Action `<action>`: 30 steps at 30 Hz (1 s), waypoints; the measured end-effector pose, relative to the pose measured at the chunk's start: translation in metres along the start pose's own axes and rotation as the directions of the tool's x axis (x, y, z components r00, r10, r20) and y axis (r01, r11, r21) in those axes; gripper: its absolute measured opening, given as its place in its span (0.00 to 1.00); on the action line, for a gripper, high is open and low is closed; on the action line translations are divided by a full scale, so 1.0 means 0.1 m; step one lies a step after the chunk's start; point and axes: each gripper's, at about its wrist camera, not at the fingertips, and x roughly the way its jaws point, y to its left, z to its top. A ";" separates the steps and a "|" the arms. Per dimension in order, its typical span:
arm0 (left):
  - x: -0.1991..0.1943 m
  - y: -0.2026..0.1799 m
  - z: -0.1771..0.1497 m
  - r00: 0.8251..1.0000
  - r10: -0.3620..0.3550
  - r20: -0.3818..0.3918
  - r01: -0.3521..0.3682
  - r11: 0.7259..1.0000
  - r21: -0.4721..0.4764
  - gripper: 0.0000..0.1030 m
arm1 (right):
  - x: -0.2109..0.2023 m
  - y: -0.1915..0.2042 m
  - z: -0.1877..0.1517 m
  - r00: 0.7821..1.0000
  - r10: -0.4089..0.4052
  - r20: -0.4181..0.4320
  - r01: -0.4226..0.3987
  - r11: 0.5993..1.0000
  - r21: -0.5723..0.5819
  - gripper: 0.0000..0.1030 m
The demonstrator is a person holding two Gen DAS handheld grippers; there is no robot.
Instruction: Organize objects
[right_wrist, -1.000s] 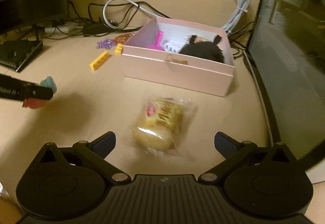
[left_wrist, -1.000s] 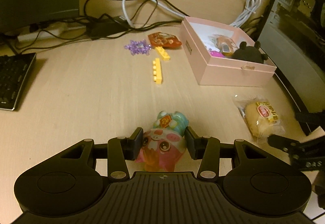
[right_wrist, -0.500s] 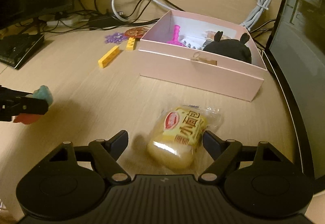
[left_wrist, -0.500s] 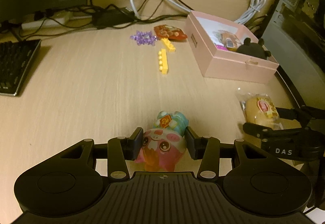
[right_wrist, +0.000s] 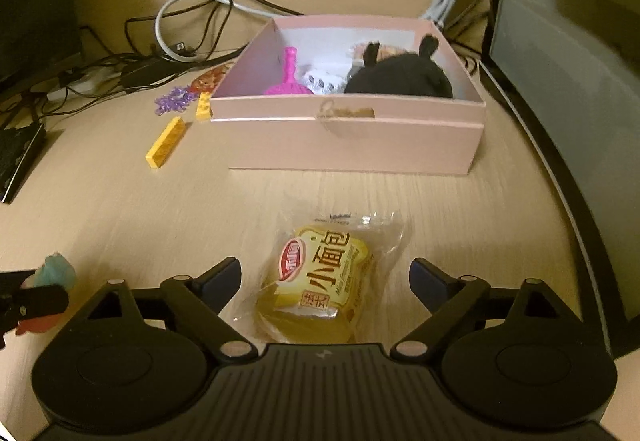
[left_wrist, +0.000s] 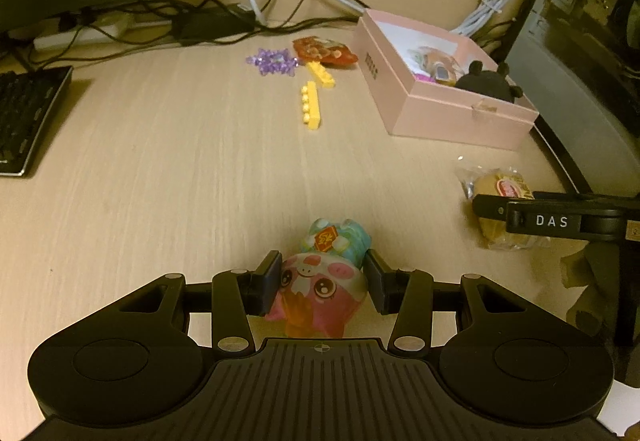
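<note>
My left gripper [left_wrist: 322,283] is shut on a pink and teal pig toy [left_wrist: 320,291], held just above the wooden desk. My right gripper [right_wrist: 325,277] is open, its jaws on either side of a wrapped small bread [right_wrist: 320,281] that lies on the desk; the bread also shows in the left wrist view [left_wrist: 502,189]. A pink open box [right_wrist: 348,137] stands beyond it, holding a black plush [right_wrist: 400,75], a magenta scoop [right_wrist: 290,75] and other small items. The box also shows in the left wrist view [left_wrist: 452,117].
Two yellow bricks [left_wrist: 311,105], a purple bead cluster [left_wrist: 272,61] and a red snack packet [left_wrist: 324,51] lie left of the box. Cables [left_wrist: 224,17] run along the back. A keyboard [left_wrist: 24,113] sits far left. A computer case [right_wrist: 568,61] stands at the right.
My right gripper has moved forward until its open jaws flank the bread. My left gripper has kept hold of the pig toy and shifted slightly.
</note>
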 end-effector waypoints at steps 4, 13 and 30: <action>0.01 0.05 -0.03 1.000 -0.019 -0.005 0.018 1.000 -0.017 0.48 | 0.12 0.09 0.00 0.999 -0.001 -0.037 0.000 1.000 -0.013 0.88; 0.06 0.01 -0.05 0.999 -0.037 -0.017 0.037 0.999 0.008 0.48 | -0.12 0.29 -0.04 1.000 0.022 -0.009 -0.022 0.995 -0.093 0.53; 0.18 -0.43 0.24 0.989 -0.148 -0.020 0.149 0.983 0.111 0.48 | -0.68 0.01 -0.27 0.999 -0.009 0.041 0.013 0.997 -0.082 0.53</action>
